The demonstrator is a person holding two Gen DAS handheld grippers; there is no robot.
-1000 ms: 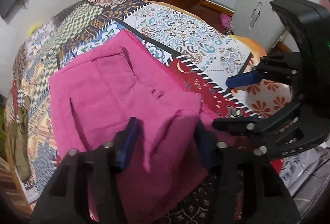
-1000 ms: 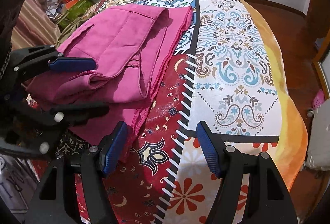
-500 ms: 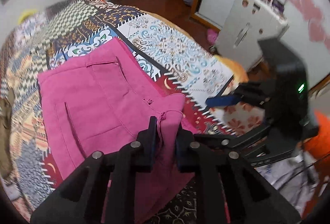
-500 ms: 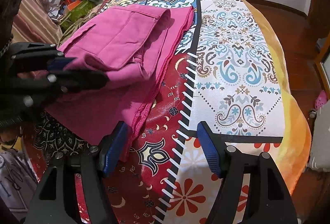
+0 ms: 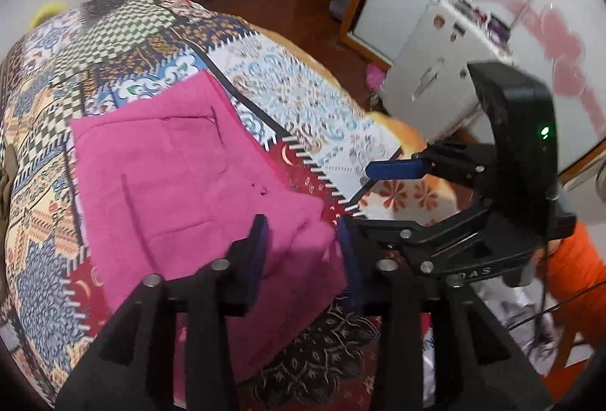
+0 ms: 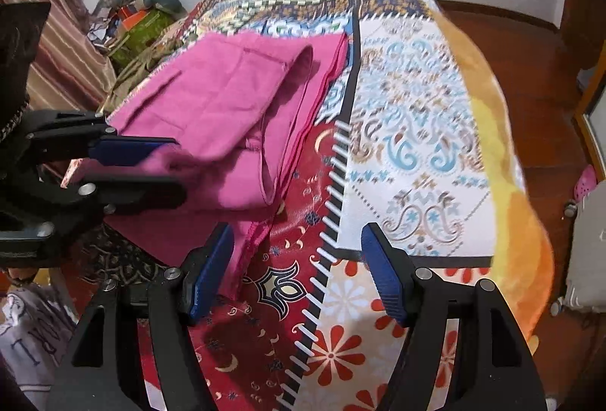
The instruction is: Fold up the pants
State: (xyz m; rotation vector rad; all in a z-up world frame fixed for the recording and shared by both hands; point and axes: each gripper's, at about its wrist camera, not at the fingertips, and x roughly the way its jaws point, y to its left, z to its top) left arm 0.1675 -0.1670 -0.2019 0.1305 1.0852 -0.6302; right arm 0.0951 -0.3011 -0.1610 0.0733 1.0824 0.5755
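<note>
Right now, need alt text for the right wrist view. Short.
Folded pink pants lie on a patchwork bedspread, upper left of centre. The right gripper hangs open and empty over the bedspread just beside the pants' near edge. The left gripper reaches in from the left, its jaws apart around that fabric.

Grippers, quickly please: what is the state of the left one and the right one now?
Left gripper: jaws just reopened, pink pants between the pads but not pinched.
Right gripper: open, holding nothing, over the bedspread.

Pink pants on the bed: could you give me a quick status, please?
Left gripper just reopened, pants corner loose between pads. Right gripper open, empty. Pants folded on bedspread. Nothing in the way.
</note>
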